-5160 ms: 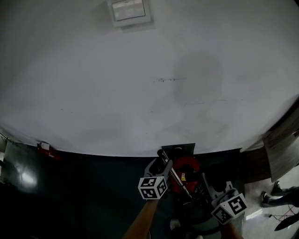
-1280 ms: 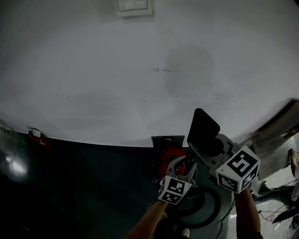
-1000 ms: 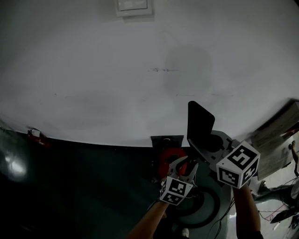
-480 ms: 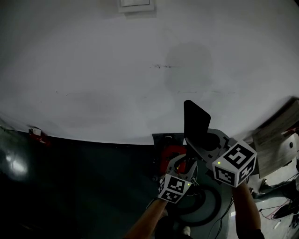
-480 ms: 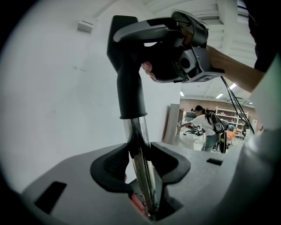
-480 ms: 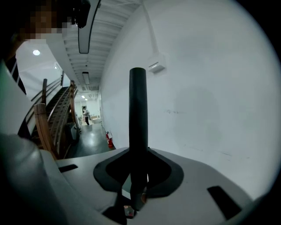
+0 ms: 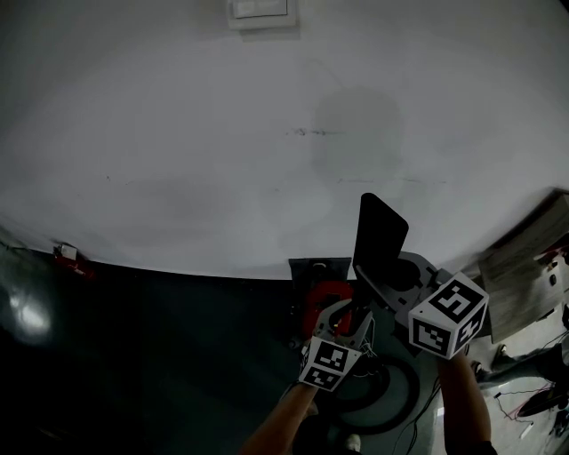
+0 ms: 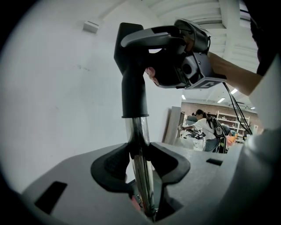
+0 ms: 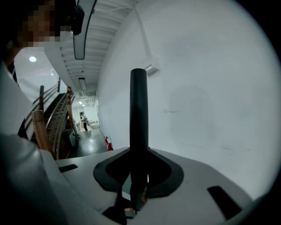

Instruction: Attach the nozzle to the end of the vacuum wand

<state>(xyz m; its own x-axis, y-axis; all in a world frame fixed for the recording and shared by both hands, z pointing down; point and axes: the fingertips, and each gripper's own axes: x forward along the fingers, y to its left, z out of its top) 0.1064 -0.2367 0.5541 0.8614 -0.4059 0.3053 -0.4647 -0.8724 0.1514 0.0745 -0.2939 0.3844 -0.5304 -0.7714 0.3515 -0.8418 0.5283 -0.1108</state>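
In the left gripper view a chrome vacuum wand (image 8: 139, 145) stands upright between the pads of my left gripper (image 8: 139, 159), which is shut on it. A black flat nozzle (image 8: 134, 79) sits with its collar over the wand's top end. My right gripper (image 8: 175, 52) holds the nozzle's wide upper part. In the right gripper view the nozzle (image 9: 138, 114) shows edge-on, clamped in my right gripper (image 9: 138, 170). The head view shows the left gripper (image 7: 345, 318) low above the red vacuum body (image 7: 320, 298), and the right gripper (image 7: 396, 275) beside it with the nozzle (image 7: 380, 233) sticking up.
A white wall fills the background, with a switch plate (image 7: 260, 9) high up. A black hose coil (image 7: 400, 391) lies on the dark floor below the grippers. Wooden boards (image 7: 524, 258) lean at the right. A small red item (image 7: 64, 254) sits at the wall's foot, left. A person (image 8: 204, 127) stands far off.
Since five seconds ago my right gripper has risen from beside the vacuum, bringing the black nozzle up over the wand. Within the last second both grippers have barely shifted.
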